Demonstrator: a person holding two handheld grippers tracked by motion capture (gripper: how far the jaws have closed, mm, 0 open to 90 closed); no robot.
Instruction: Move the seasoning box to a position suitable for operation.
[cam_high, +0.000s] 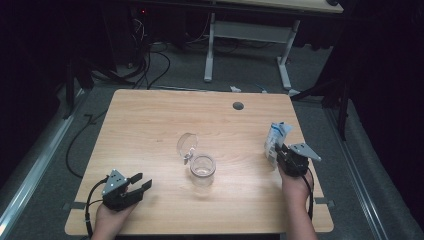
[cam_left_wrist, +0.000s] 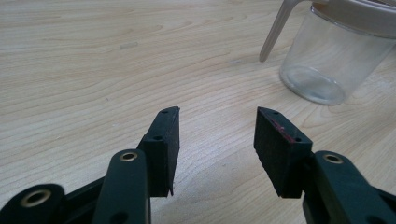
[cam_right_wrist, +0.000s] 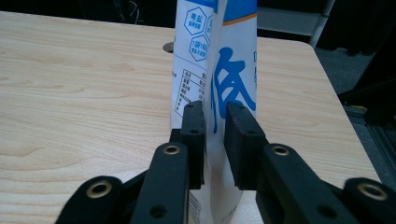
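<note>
Pouch (cam_high: 276, 136), white with blue print, is the single one on the worktop (cam_high: 150, 125), standing upright close to the right edge; one clear glass jar (cam_high: 202, 170) sits near the middle with its one hinged lid (cam_high: 187, 145) swung open and leaning up behind it. Two claws are in play, one in each hand. The right claw (cam_right_wrist: 214, 140) pinches the pouch low down, one black pad on either side of the thin bag, which rises straight up beyond the jaws. The left claw (cam_left_wrist: 216, 149) rests near the front left corner, spread with nothing between its pads; the jar lies ahead of it and off to its right, well apart. One round cable hole (cam_high: 238, 106) sits near the far edge. Bare wood stretches wide across the left and far parts of the worktop, and between jar and pouch.
</note>
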